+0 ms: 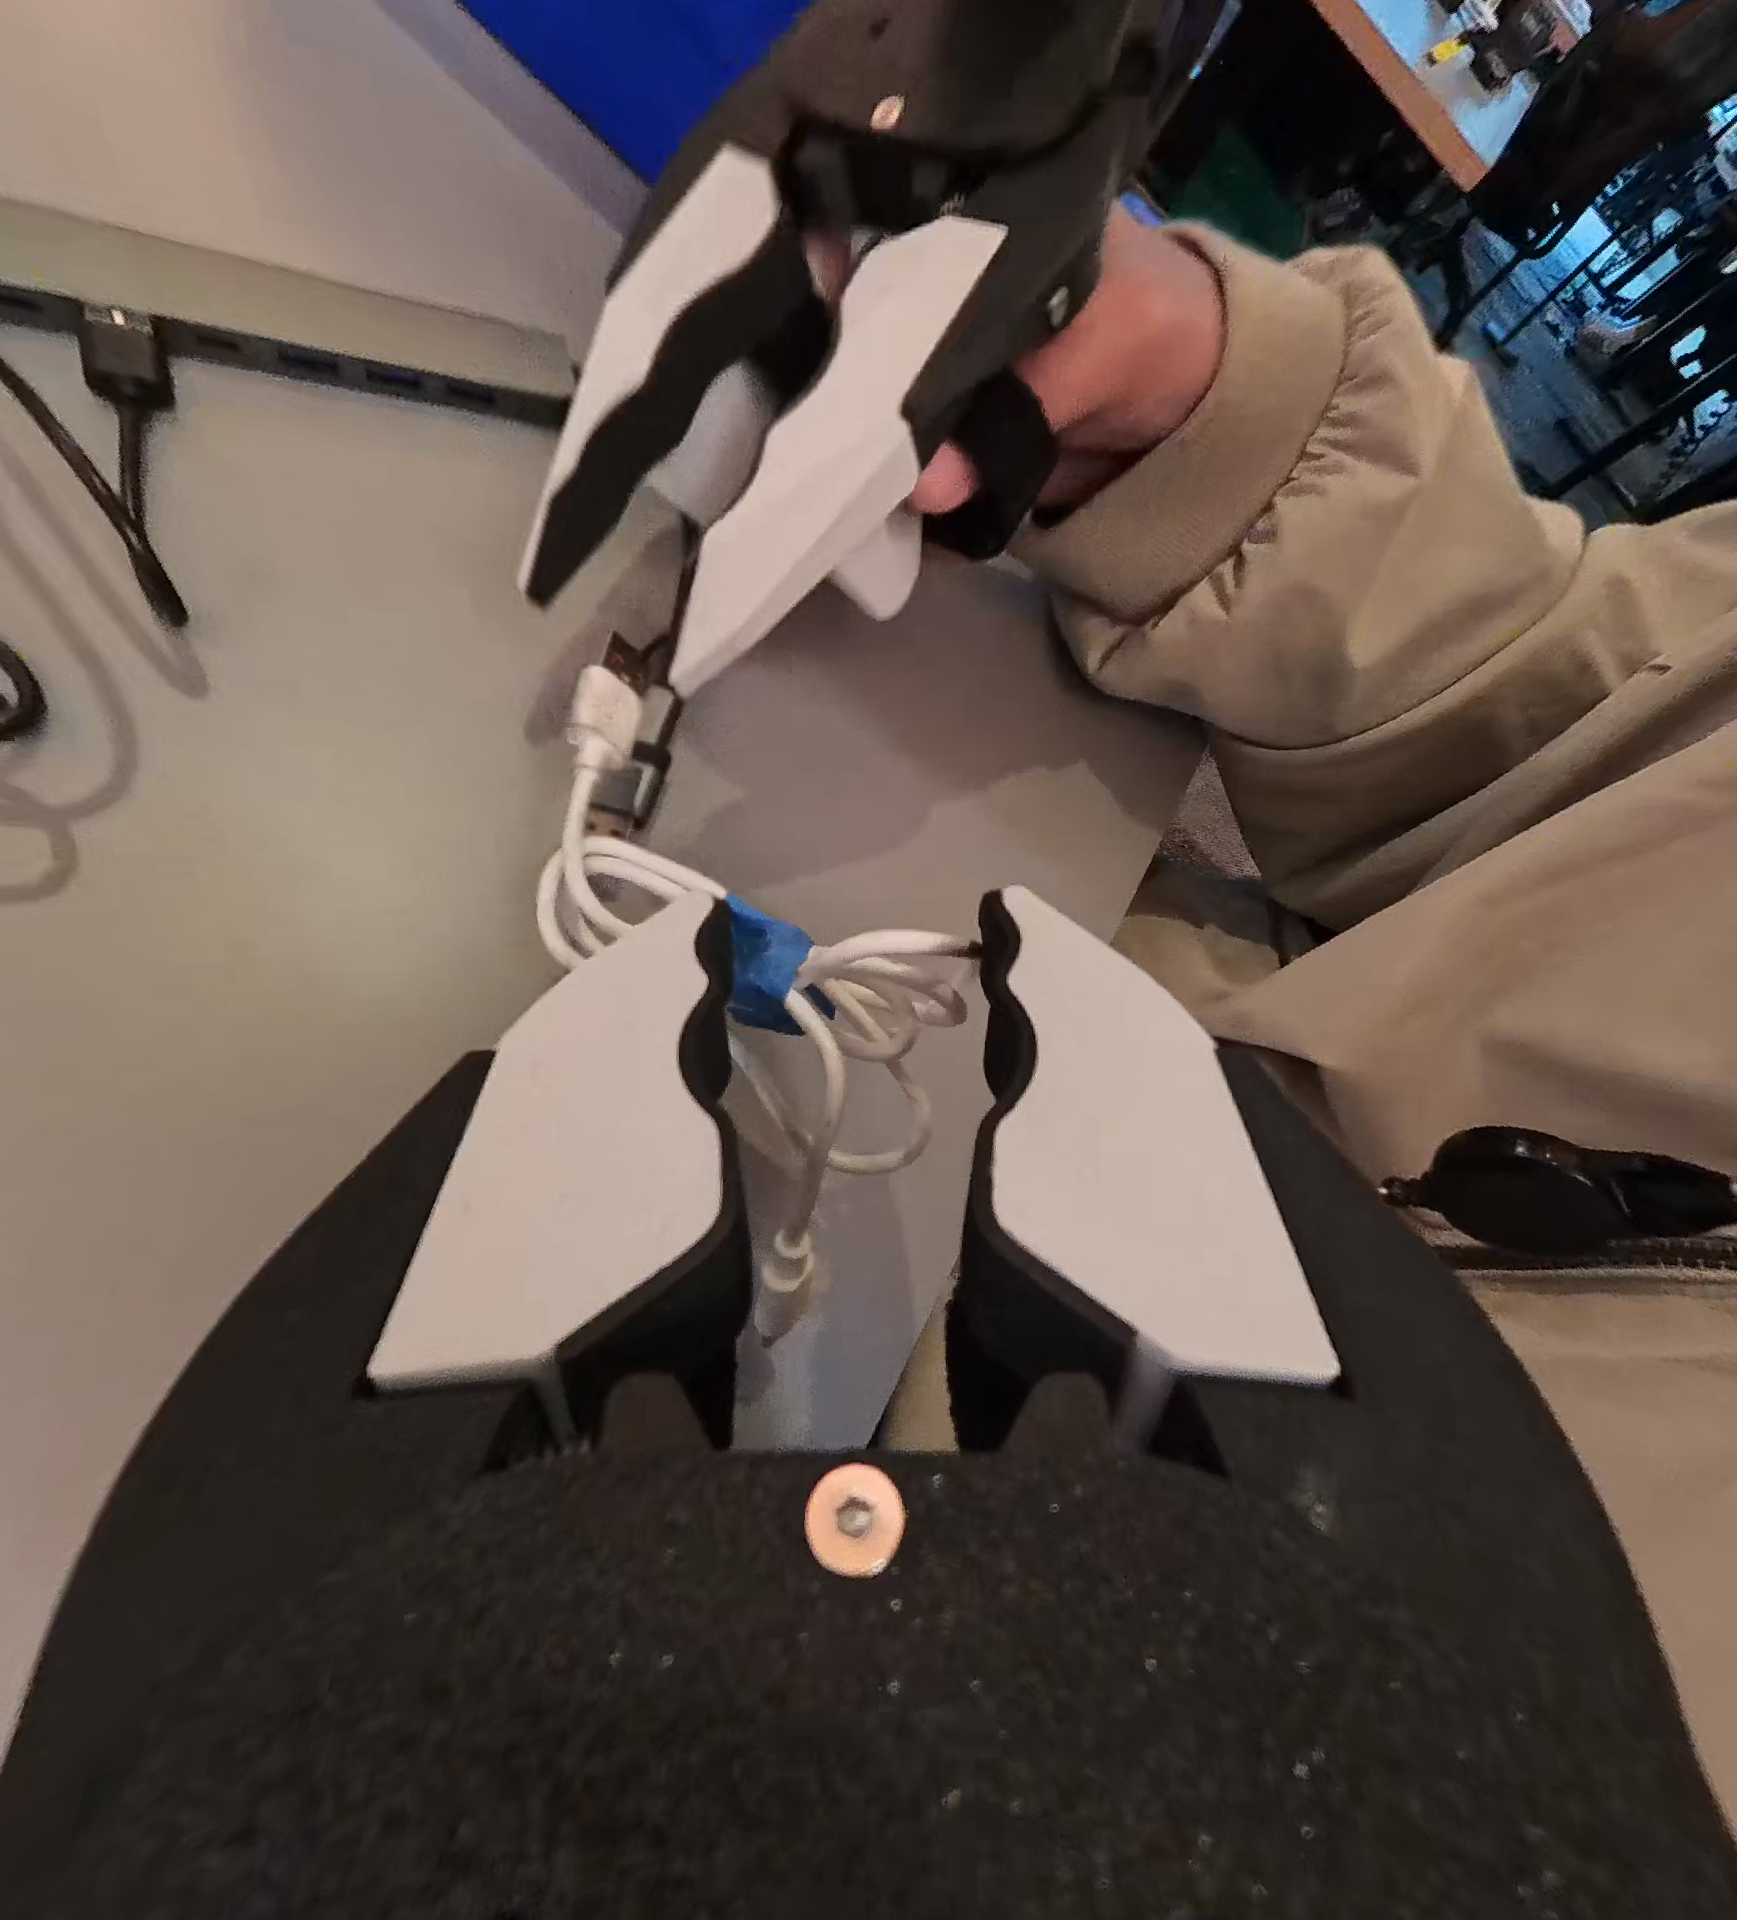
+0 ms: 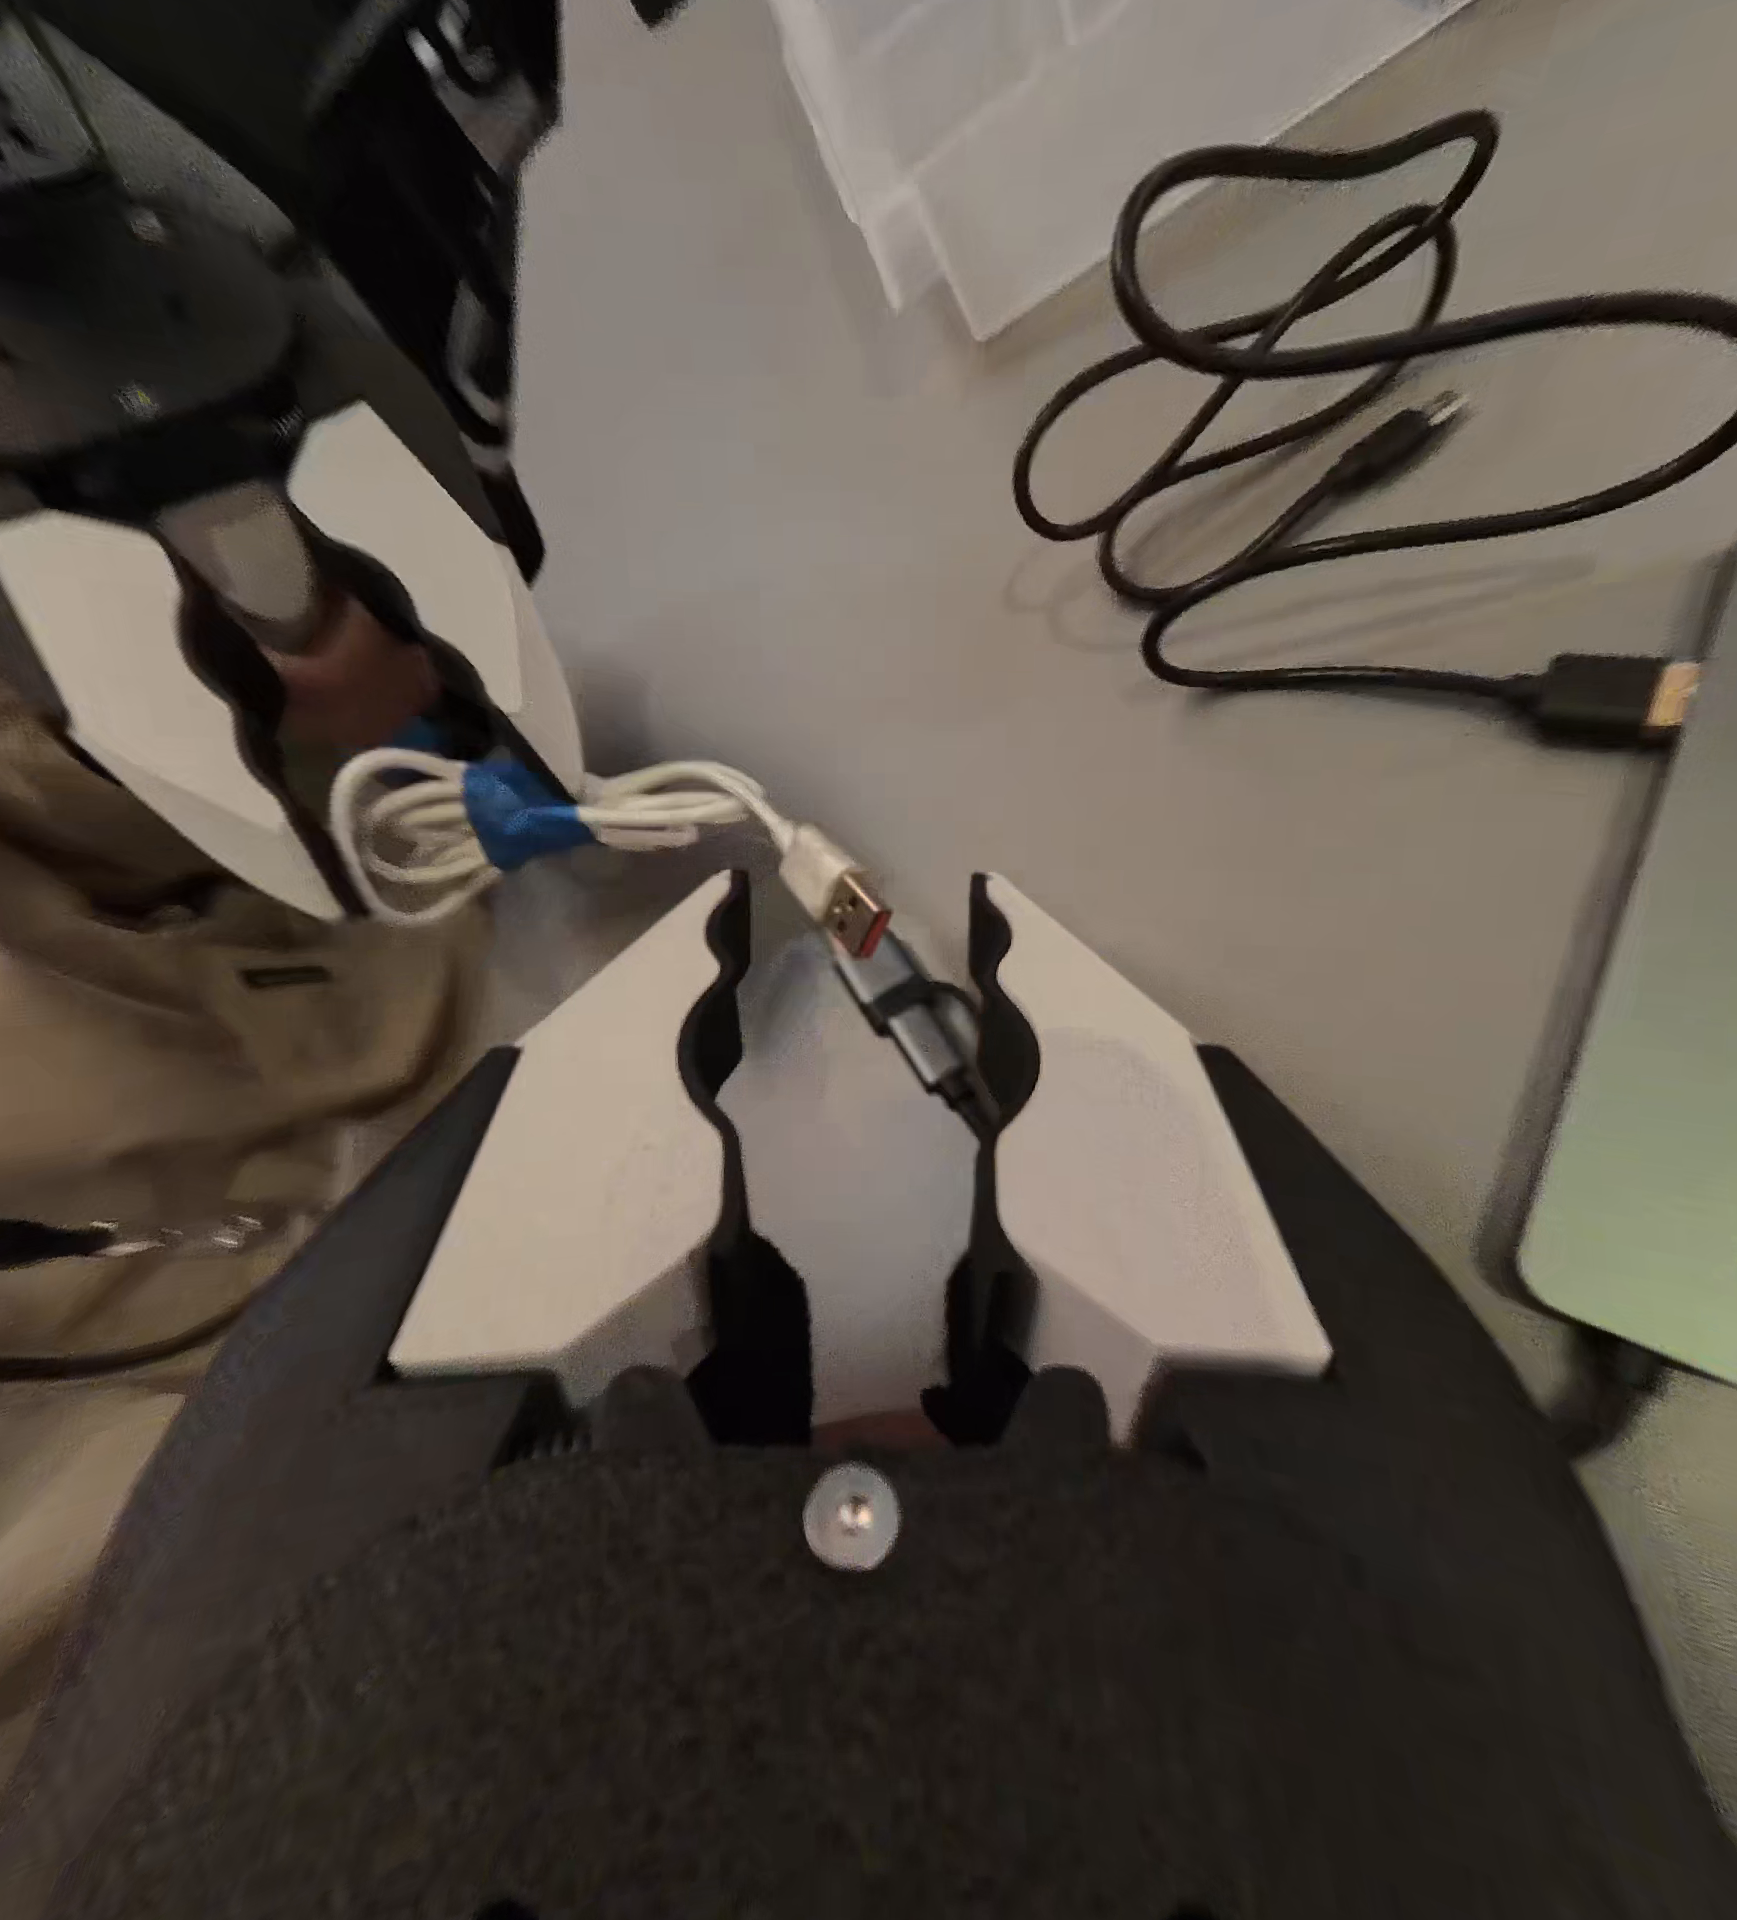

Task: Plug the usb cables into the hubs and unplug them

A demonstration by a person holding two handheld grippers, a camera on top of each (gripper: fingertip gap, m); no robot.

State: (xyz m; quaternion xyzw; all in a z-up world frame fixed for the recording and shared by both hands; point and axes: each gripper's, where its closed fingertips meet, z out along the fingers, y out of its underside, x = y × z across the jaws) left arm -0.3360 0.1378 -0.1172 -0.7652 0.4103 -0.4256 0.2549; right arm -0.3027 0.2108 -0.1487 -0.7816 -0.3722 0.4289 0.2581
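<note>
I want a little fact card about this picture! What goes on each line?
Left gripper: open, around the white cable bundle, by its blue tape
Right gripper: open, over the plugs
White cable's USB plug: free, not in a hub, lying against a grey plug
Black cable: loose coil on the table, one end plugged into the grey hub
Long hub: far side of table, a black plug in it
Person: beige sleeve behind the right gripper
</note>
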